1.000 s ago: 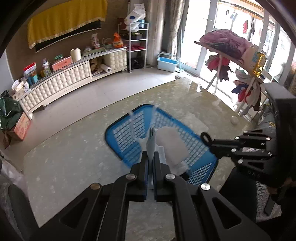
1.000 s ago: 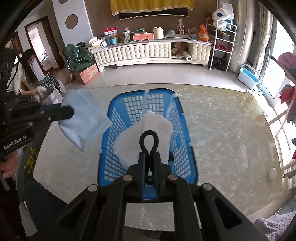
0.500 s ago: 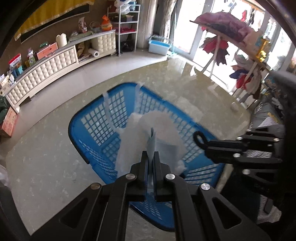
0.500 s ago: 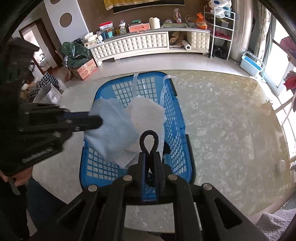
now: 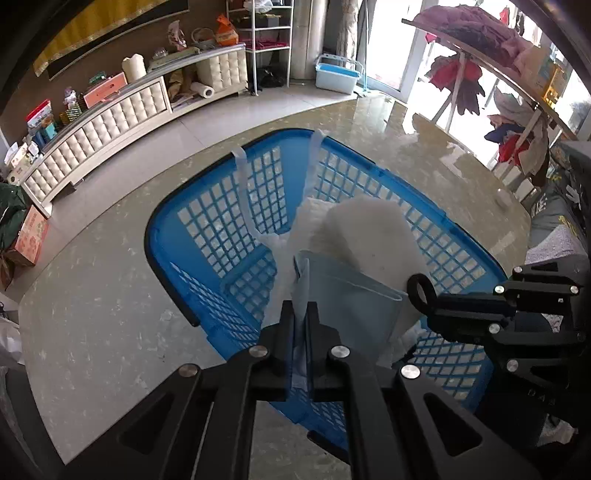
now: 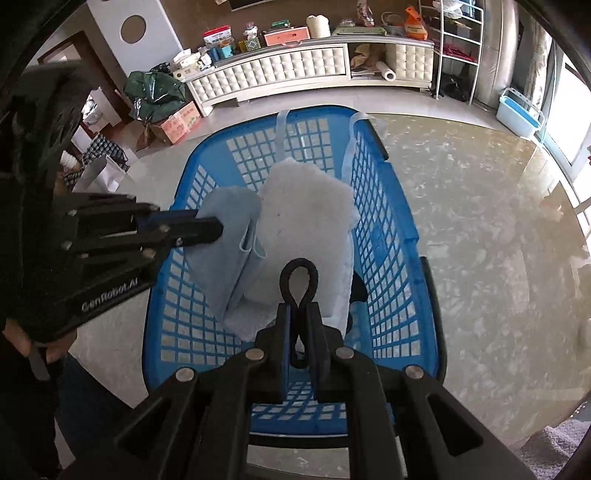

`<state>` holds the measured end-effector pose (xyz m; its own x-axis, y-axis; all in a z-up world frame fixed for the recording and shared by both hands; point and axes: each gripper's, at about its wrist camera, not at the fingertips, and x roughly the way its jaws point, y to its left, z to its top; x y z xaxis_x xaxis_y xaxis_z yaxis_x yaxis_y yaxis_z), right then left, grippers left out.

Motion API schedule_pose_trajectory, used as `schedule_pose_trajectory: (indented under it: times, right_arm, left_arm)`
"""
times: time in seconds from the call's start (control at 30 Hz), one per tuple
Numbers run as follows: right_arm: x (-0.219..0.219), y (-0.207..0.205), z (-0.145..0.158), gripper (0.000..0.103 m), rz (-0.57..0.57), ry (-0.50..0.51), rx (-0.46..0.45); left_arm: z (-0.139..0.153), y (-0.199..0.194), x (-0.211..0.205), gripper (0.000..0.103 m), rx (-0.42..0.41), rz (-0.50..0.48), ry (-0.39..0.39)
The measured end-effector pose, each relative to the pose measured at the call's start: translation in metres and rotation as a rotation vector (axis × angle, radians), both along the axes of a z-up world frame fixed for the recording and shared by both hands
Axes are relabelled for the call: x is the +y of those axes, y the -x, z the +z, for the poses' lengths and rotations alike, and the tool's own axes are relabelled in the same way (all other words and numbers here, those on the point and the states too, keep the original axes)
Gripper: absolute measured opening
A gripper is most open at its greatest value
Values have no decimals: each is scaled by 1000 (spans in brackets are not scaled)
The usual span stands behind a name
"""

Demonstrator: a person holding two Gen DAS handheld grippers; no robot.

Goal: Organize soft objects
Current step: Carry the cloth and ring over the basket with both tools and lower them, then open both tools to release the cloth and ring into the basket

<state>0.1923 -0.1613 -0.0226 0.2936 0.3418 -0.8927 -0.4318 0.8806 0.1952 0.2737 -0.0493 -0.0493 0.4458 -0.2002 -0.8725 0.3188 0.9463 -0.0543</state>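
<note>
A blue plastic basket [image 5: 221, 236] [image 6: 388, 236] stands on the marble table. A white cloth [image 5: 369, 236] [image 6: 306, 206] lies inside it. My left gripper [image 5: 299, 306] [image 6: 218, 232] is shut on a folded light blue cloth [image 5: 347, 306] [image 6: 229, 243], which hangs down into the basket against the white cloth. My right gripper [image 6: 299, 306] [image 5: 417, 291] is shut on a black loop of cord [image 6: 299, 280] and hovers over the basket's near end.
The marble table [image 6: 480, 221] spreads right of the basket. Beyond it are a white cabinet [image 6: 280, 70], a metal shelf [image 6: 454, 33], boxes on the floor [image 6: 177, 122] and a clothes rack [image 5: 480, 48].
My left gripper has carried the light blue cloth from outside the basket's left side to over it and down inside. The right gripper has stayed shut on the loop.
</note>
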Motion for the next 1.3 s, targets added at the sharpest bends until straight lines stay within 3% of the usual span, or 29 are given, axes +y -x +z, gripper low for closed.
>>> schedule_pose_trajectory:
  times: [0.23,0.33,0.53,0.57,0.6,0.7,0.8,0.87,0.93,1.2,1.3]
  right_arm:
    - [3,7,8,8,12,-8,-17]
    - [5,15,10,8,29,12,-29]
    - [1,22,2,8,46,37,8]
    - [0,21,-1,9,44,40,14]
    - [0,20,-3,11,41,43,18]
    - [-2,15,-7,20,24,61,29]
    - [-2,14,-7,41,22,80,19]
    - [-3,15,-3,47,26,73,15]
    - [-7,16,-1,60,26,76,2]
    - [-15,32,16,76,5,46,-65]
    - [-13,40,33,84,2,38,-135]
  left_arm:
    - [3,2,2,6,-19,-9,3]
    - [7,4,5,23,-32,-8,2]
    - [23,13,12,26,-85,-1,2]
    - [25,15,14,33,-93,3,0]
    - [29,18,16,39,-101,7,-4]
    - [36,26,21,40,-123,11,-10]
    - [43,36,27,45,-138,24,-13]
    - [46,41,32,49,-149,38,-14]
    - [49,48,37,49,-160,56,-18]
    - [61,76,50,50,-206,104,-8]
    - [67,90,55,55,-226,133,1]
